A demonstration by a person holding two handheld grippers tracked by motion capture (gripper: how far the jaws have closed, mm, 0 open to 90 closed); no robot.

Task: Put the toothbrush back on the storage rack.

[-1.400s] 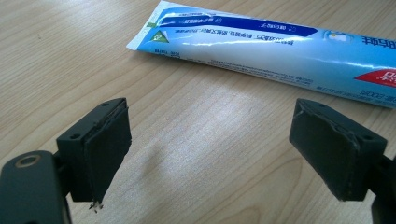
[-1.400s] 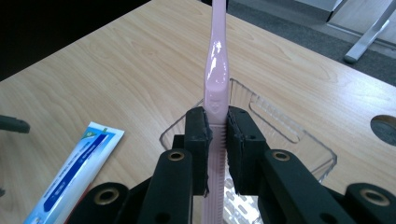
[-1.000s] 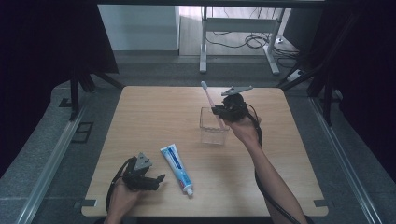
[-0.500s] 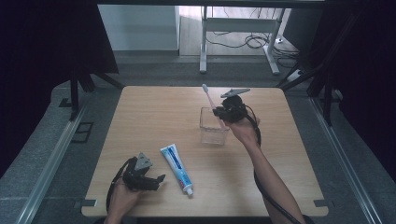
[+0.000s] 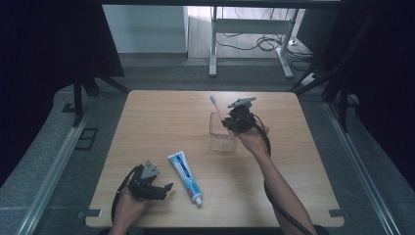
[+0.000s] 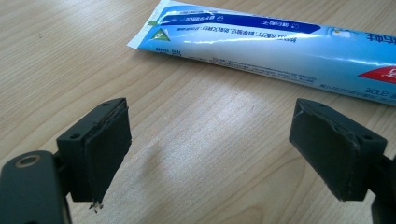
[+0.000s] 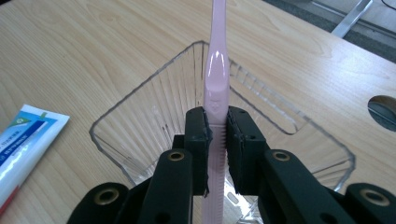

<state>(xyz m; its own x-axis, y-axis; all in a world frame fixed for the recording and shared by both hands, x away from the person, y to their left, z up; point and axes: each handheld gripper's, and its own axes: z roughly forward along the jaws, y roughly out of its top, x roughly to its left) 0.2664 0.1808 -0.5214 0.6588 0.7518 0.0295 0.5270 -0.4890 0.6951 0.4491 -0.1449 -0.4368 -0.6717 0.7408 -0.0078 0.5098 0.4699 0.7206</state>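
Observation:
My right gripper [image 7: 217,140] [image 5: 230,121] is shut on a pink toothbrush [image 7: 217,70] [image 5: 216,105], pinching its handle. The brush slants over a clear ribbed cup [image 7: 140,116] [image 5: 221,139] that stands near the middle of the wooden table [image 5: 156,117], with the handle's lower end reaching down into the cup. A blue and white toothpaste tube [image 5: 185,176] [image 6: 280,42] lies flat near the front of the table. My left gripper [image 5: 164,188] [image 6: 210,154] rests low by the front left, open, its jaws wide apart over bare wood just short of the tube.
The table's front edge [image 5: 215,224] runs just below my left hand. A white metal frame [image 5: 244,29] and cables lie on the floor beyond the far edge. Dark curtains hang on both sides.
My right gripper has sunk a little with the toothbrush, bringing it lower over the cup. The left gripper has stayed where it was.

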